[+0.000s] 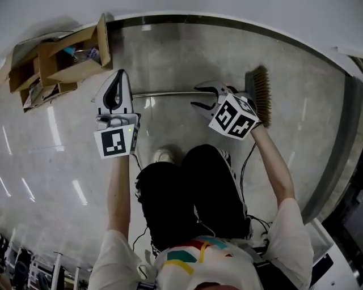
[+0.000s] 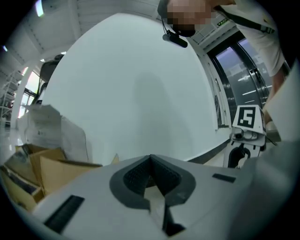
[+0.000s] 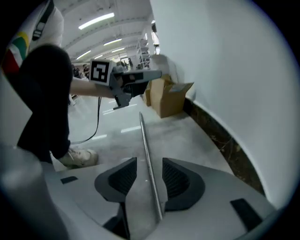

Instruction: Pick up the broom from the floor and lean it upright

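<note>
Looking down in the head view, the broom (image 1: 250, 80) lies flat on the floor (image 1: 306, 136). Its metal handle (image 1: 170, 93) runs from just beside the left claw (image 1: 120, 76) across to the right claw (image 1: 198, 95), and its bristle head (image 1: 262, 96) lies just past the right claw. The right claw straddles the handle near that head. Cardboard boxes (image 1: 68, 56) sit beyond the left claw, to its outer side, against the wall (image 1: 187, 8).

In the left gripper view, the left claw's two tips meet and nothing sits between them. White wall fills the space ahead of it. The boxes lie low to its left, and the right claw with its marker cube shows off to its right.

In the right gripper view, the right claw stands partly open. The handle passes lengthwise between its ridged pads (image 3: 124, 178), with a gap on either side, so it is not gripped. Ahead of this claw the handle stretches along the floor toward the left claw, which hangs above the floor with the boxes behind it. A shoe (image 3: 79, 157) rests on the floor to this claw's left.
</note>
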Demonstrator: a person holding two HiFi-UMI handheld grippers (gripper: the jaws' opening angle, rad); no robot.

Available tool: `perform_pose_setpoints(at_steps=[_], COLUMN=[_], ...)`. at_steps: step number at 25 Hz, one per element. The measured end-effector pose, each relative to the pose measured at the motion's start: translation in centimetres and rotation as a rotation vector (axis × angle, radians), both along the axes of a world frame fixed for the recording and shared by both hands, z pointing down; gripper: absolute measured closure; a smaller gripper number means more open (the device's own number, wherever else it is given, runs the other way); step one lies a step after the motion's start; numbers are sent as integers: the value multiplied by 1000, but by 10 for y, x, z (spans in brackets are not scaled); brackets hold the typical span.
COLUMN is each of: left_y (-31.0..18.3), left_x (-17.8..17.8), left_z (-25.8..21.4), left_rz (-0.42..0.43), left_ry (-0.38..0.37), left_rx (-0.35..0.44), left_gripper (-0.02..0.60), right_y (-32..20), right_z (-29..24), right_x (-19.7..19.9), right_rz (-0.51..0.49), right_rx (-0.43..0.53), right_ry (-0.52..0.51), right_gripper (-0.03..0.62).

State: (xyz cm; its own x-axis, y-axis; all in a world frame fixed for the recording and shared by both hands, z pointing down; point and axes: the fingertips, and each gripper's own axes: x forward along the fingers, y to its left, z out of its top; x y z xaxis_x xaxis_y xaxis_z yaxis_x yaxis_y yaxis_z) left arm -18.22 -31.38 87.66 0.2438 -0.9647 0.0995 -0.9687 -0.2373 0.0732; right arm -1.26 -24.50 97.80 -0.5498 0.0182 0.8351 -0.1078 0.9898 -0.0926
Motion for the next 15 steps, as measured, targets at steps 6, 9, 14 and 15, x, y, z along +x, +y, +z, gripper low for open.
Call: perform_pose_setpoints(at_steps=[6, 9, 14, 15], left_y=[4, 14, 24, 24], left_x=[-30, -50, -47, -44], left_z=[102, 120, 137, 140], left_rz=[-103, -206, -217, -209], left_ry=[-5, -44, -15, -16], left_rx=[23, 19, 7, 5], left_gripper=[537, 537, 537, 537], right_y=[6, 12, 15, 15], right_z=[137, 178, 194, 195], right_x=[-4, 4, 8, 8], right_rz=[-208, -304, -382, -394], right_rx=[48, 36, 37, 45], right_ry=[139, 208, 269, 277], right_gripper=[442, 443, 444, 444])
